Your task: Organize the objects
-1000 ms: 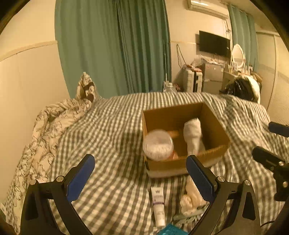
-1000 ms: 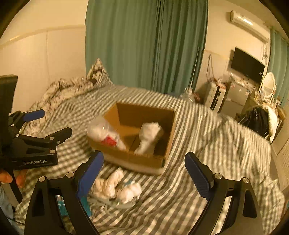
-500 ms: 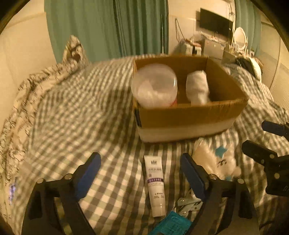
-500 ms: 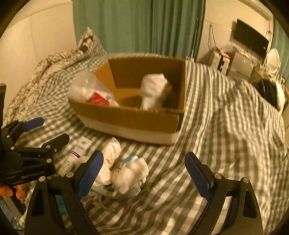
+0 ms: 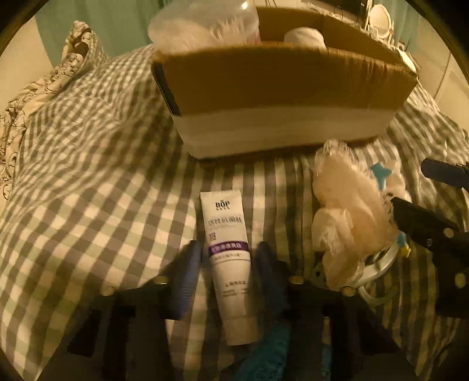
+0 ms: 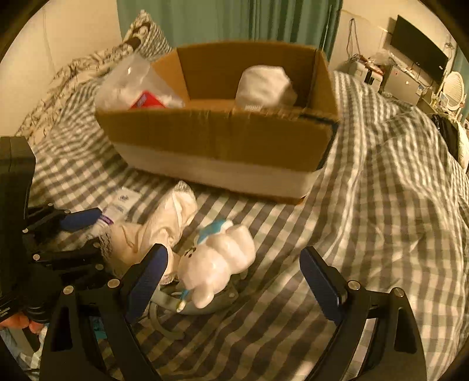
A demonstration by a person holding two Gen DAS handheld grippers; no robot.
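Note:
A white tube with a purple band (image 5: 228, 258) lies on the checked bedspread in front of a cardboard box (image 5: 281, 85). My left gripper (image 5: 228, 272) is low over the tube, its blue fingers either side of it with narrow gaps, blurred. The tube also shows in the right wrist view (image 6: 117, 208) beside the left gripper. My right gripper (image 6: 234, 275) is open and empty, straddling a white plush toy with blue trim (image 6: 219, 260). A crumpled white cloth (image 6: 164, 225) lies between tube and toy. The box (image 6: 222, 137) holds a clear plastic container (image 6: 132, 85) and a white roll (image 6: 263, 85).
A patterned pillow (image 6: 88, 64) and rumpled sheet lie far left. Green curtains (image 6: 234, 17) hang behind the bed. A grey looped strap (image 6: 170, 304) lies under the toy. A teal object (image 5: 263, 354) sits by the tube's cap. A TV and cluttered desk (image 6: 410, 67) stand far right.
Both grippers have dropped and moved forward toward the items before the box. My left gripper's fingers have narrowed around the tube. My right gripper has stayed wide open, now over the plush toy.

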